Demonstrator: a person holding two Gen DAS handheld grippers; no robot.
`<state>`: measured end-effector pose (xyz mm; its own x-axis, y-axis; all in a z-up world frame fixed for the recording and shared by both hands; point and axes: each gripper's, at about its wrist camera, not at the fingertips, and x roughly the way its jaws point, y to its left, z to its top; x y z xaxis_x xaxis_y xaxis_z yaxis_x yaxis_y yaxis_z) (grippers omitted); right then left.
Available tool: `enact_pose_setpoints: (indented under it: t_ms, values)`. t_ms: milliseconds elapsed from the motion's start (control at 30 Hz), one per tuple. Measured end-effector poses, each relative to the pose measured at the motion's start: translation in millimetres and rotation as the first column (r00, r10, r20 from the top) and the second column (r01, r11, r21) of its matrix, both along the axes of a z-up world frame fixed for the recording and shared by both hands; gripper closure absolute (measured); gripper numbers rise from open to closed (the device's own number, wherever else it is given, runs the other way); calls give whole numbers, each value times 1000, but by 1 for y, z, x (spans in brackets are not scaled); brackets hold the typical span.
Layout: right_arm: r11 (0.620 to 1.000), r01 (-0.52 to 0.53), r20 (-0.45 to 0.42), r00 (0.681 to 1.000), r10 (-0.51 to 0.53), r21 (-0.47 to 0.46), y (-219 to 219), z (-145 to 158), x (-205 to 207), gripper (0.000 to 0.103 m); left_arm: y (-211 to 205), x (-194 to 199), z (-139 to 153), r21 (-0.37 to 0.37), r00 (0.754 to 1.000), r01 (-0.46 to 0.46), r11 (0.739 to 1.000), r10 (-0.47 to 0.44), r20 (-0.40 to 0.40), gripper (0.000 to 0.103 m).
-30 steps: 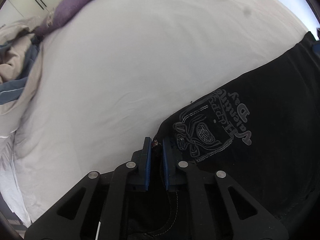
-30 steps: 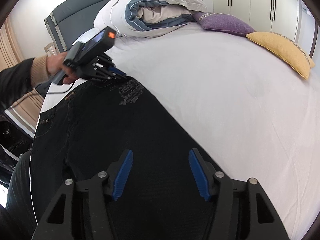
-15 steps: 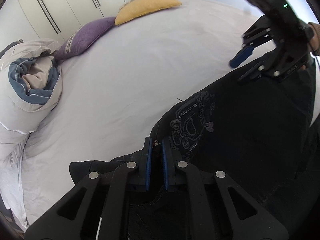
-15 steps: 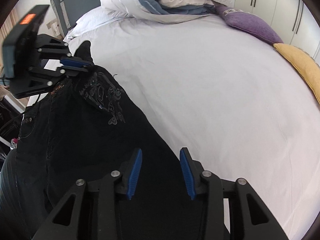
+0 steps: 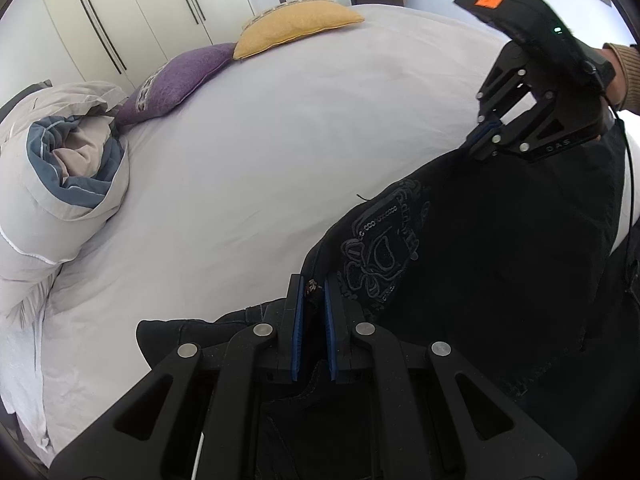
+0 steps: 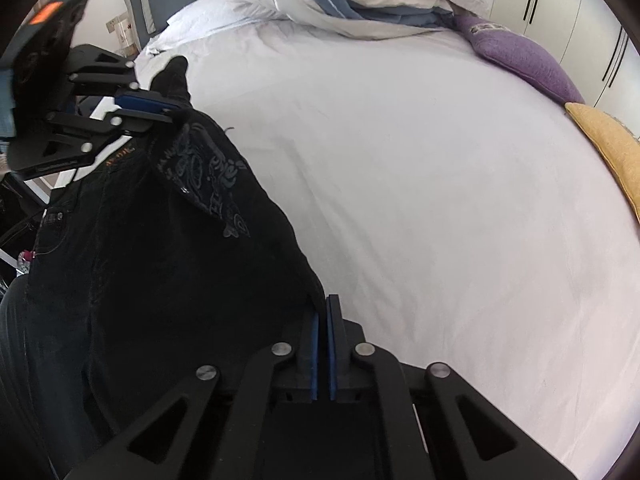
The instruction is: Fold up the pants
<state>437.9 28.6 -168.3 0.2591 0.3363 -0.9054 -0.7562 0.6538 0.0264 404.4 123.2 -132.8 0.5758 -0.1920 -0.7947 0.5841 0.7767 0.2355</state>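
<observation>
Black pants [image 5: 480, 264] with a grey embroidered emblem [image 5: 384, 240] are held up over the white bed [image 5: 280, 140]. My left gripper [image 5: 314, 292] is shut on the pants' edge beside the emblem. My right gripper [image 6: 322, 312] is shut on the same far edge of the pants [image 6: 160, 264] further along. In the left wrist view the right gripper [image 5: 486, 136] shows at upper right, pinching the cloth. In the right wrist view the left gripper [image 6: 160, 108] shows at upper left, holding a raised corner.
A rolled grey-and-blue duvet [image 5: 68, 168] lies at the head of the bed. A purple cushion [image 5: 180, 76] and a yellow cushion [image 5: 292, 24] lie along the far side by white wardrobe doors [image 5: 132, 12]. A grey headboard [image 6: 140, 0] stands behind.
My right gripper has closed from wide open onto the pants' edge. Both grippers have risen, lifting that edge off the bed.
</observation>
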Motion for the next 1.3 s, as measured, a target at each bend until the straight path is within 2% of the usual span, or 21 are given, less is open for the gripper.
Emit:
enact_pose_setpoints:
  t_ms: [100,200,500,667,833,1100,1300]
  values:
    - [1000,-11,50,999,11,-3,1,11,-15,100,-2,-7,3,0,1000,0,1000,0,9,95]
    - [997,-60,99,993,65,-46,10,15,-37,100,0,-15,9,-2,1000,-1,1000,1,17,95]
    - [972,-178,144,969,200,-155,21,30,-103,100,0,-66,20,31,998,46,998,-47,34,94]
    - [907,-254,203,921,333,-336,35,34,-148,101,5,-111,23,68,996,72,995,-76,57,95]
    - [862,-311,195,890,412,-400,53,38,-186,101,11,-160,23,120,991,98,988,-107,76,95]
    - [839,-354,221,855,470,-414,82,40,-256,101,36,-233,21,159,989,106,982,-121,88,95]
    - [826,-394,219,834,506,-403,111,31,-301,101,60,-273,14,176,994,71,982,-84,65,95]
